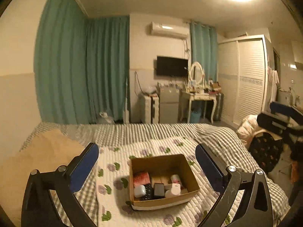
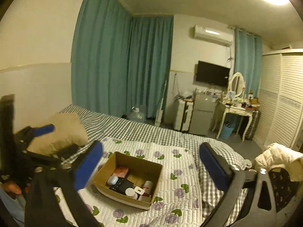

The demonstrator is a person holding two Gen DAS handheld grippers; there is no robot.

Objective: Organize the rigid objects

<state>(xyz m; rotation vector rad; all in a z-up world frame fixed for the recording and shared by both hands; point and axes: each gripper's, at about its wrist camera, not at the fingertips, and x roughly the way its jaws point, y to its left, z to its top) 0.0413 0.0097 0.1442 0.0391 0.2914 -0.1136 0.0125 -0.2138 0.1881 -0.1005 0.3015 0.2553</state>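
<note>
Cardboard box [image 1: 191, 177] of small items sits on the floral quilt [image 1: 170, 145]; your left gripper [image 1: 147, 170] and right gripper [image 2: 151, 168] hover, fingers spread, empty.

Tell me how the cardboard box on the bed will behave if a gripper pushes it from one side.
The cardboard box sits on a soft quilt, so it would probably drag and bunch the fabric rather than slide cleanly. Its thin open walls may flex under a push. The loose items inside, like the white bottle, would likely shift or roll.
</note>
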